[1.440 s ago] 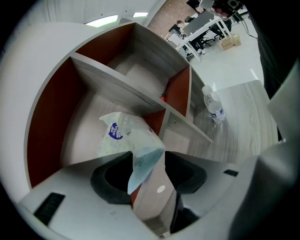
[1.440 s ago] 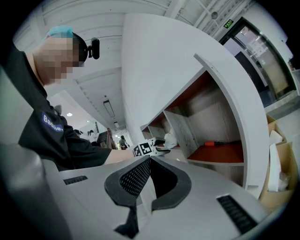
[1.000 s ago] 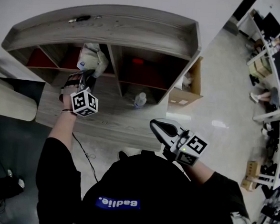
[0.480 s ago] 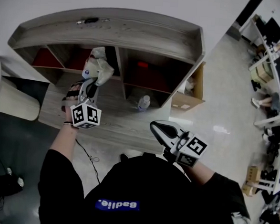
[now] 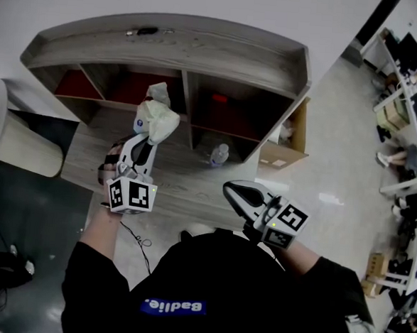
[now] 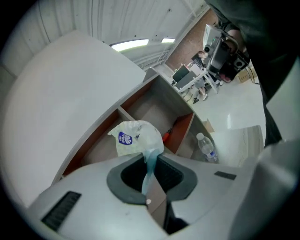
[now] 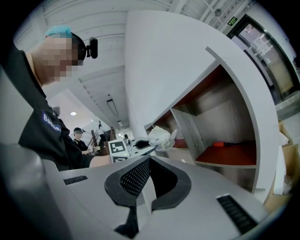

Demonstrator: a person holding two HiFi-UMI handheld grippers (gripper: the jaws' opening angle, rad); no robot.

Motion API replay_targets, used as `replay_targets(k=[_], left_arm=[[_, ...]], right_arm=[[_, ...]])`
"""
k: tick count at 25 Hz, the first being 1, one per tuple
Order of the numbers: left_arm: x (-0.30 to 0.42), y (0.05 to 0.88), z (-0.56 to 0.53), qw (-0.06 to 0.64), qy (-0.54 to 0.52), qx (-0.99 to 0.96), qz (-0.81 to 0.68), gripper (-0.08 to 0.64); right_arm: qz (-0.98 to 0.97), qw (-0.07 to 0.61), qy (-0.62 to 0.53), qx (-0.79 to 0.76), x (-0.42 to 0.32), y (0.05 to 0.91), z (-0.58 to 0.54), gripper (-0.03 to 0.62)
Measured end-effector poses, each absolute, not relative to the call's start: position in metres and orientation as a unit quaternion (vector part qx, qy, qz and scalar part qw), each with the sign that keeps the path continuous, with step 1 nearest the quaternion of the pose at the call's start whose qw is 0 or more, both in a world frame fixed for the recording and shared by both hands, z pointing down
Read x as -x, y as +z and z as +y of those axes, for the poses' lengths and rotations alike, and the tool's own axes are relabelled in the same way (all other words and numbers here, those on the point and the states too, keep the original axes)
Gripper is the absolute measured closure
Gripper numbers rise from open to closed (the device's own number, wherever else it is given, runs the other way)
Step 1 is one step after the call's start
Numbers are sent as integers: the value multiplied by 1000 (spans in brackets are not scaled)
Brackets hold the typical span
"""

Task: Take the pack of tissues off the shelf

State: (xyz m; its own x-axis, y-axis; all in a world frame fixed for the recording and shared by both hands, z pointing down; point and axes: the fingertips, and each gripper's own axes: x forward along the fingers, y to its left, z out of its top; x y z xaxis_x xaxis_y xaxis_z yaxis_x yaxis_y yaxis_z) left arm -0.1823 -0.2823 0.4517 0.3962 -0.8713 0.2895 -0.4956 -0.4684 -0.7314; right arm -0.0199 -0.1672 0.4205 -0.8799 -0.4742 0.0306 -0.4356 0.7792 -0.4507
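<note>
Fingers [image 6: 123, 182] of left gripper [image 5: 147, 138], just closing, pinch the pack of tissues [image 5: 159, 118] by its wrapper. I judge it already out of the shelf [image 5: 223, 53]. Right gripper [image 5: 230, 189] is closed, empty.

Tissue pack [image 5: 158, 117] pale, blue logo; shelf [image 5: 202, 51] grey woodgrain, red inside.

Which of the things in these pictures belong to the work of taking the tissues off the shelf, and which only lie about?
Belong to the job:
pack of tissues, pinched by its wrapper in the left gripper
shelf

Only lying about:
water bottle on the lower board
red-handled tool in a shelf compartment
cardboard box beside the shelf
</note>
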Motion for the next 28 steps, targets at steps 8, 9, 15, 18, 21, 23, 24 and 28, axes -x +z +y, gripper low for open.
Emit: replay_targets(k=[8,9,15,18,21,23,24,28], left_arm=[[175,420,-241,217,-260,825,453,525],[175,418,-239,211,-251,828,455,525],[166,399,-221,164,-215,847,458,525],[161,396,-215,128,-179,863,455,525],[155,387,-206,91,-133,878,451,525],[150,385,-201,70,-114,884,448,525],[148,384,-198,61,-107,887,445,525],[137,385,-187,27,-84,896,436,525]], right_arm=[[943,37,-234,233,26,417,-160,563],[944,41,-231,232,27,417,-162,563],[947,35,-222,231,30,418,-166,563],[947,32,-220,233,31,419,-168,563],[945,33,-230,232,33,417,-165,563],[942,32,-236,237,33,418,-165,563],[942,36,-235,237,33,418,-165,563],[945,45,-226,233,33,418,-165,563]])
